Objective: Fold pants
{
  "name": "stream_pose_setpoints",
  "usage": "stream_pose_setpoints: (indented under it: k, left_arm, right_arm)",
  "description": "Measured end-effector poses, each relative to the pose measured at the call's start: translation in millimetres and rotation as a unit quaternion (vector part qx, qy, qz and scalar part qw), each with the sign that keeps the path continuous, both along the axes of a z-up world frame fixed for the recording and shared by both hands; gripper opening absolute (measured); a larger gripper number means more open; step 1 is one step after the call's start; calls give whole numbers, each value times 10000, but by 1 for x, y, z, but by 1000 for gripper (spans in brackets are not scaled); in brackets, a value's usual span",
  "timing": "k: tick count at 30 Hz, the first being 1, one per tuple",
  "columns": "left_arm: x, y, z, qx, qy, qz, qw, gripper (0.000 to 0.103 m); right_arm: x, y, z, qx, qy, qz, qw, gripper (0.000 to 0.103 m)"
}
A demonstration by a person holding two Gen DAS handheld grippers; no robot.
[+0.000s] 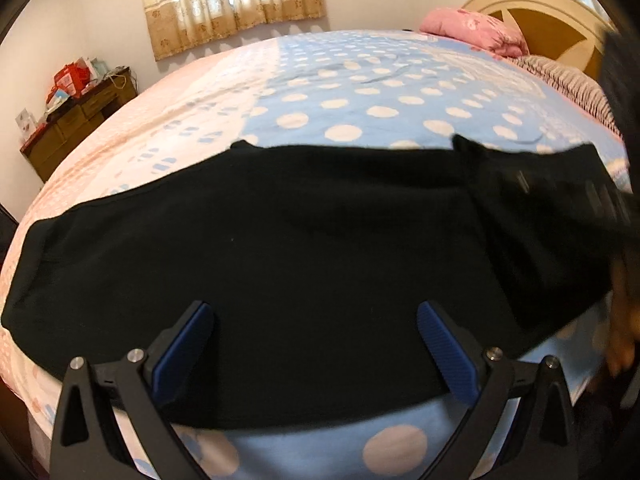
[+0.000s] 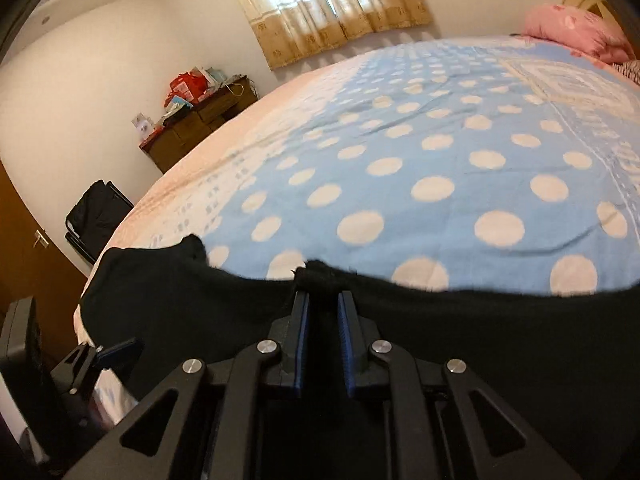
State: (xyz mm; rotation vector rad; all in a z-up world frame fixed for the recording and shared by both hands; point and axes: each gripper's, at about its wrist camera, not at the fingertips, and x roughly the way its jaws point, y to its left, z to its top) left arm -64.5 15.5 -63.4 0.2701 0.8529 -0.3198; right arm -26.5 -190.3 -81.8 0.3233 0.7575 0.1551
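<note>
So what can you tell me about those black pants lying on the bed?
The black pants look like soft, matte knit fabric, spread mostly flat across the near edge of the polka-dot bedspread. Their far edge is uneven, with small bumps. The right gripper pinches a bunched bit of that far edge between its blue pads. The left gripper hovers open over the near part, gripping nothing.

My right claw (image 1: 600, 196) is a dark smear at the edge of the left wrist view, so there I cannot tell how its jaws stand, and the hand (image 1: 622, 320) below it is only an orange blur. The black pants (image 1: 280, 248) hide the bed's (image 1: 360, 92) near edge. The clutter on the brown dresser (image 2: 200, 124) is too small to name.
</note>
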Motion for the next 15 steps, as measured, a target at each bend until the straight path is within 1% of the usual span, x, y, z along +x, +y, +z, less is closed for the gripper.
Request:
stream_pose_setpoints:
  k: [2, 3, 5, 7, 9, 11, 12, 13, 14, 15]
  left_arm:
    - [-3, 8, -1, 21, 93, -29, 10000, 103]
    - [-3, 10, -2, 27, 103, -28, 9999, 103]
    - [-7, 16, -4, 79, 82, -43, 9999, 103]
    - [-9, 17, -3, 77, 49, -51, 9999, 103]
    - [-8, 18, 1, 10, 58, -57, 10000, 103]
    - [-6, 18, 7, -44, 30, -52, 10000, 103]
    - [-5, 19, 10, -35, -31, -35, 10000, 103]
    - [-3, 19, 13, -17, -130, 5, 9999, 103]
    - [0, 21, 17, -11, -235, 82, 9997, 103]
    - [2, 22, 19, -39, -263, 126, 9996, 103]
  right_arm:
    - [2, 3, 0, -185, -94, 112, 9997, 13]
    - [1, 3, 0, -155, -107, 133, 9997, 14]
    - [-12, -5, 9, 317, -162, 137, 9993, 14]
    - [-28, -9, 24, 675, -459, 327, 9961, 17]
    - [-45, -2, 33, 405, -550, 645, 9956, 17]
    - [-61, 11, 25, -147, -298, 949, 9949, 17]
    - [-66, 16, 11, -346, -20, 1038, 9940, 17]
    - [-68, 18, 0, -442, 158, 1070, 9931, 17]
    - [-74, 17, -4, -422, 25, 1058, 9935, 17]
    - [-76, 16, -2, -372, 1, 1020, 9941, 17]
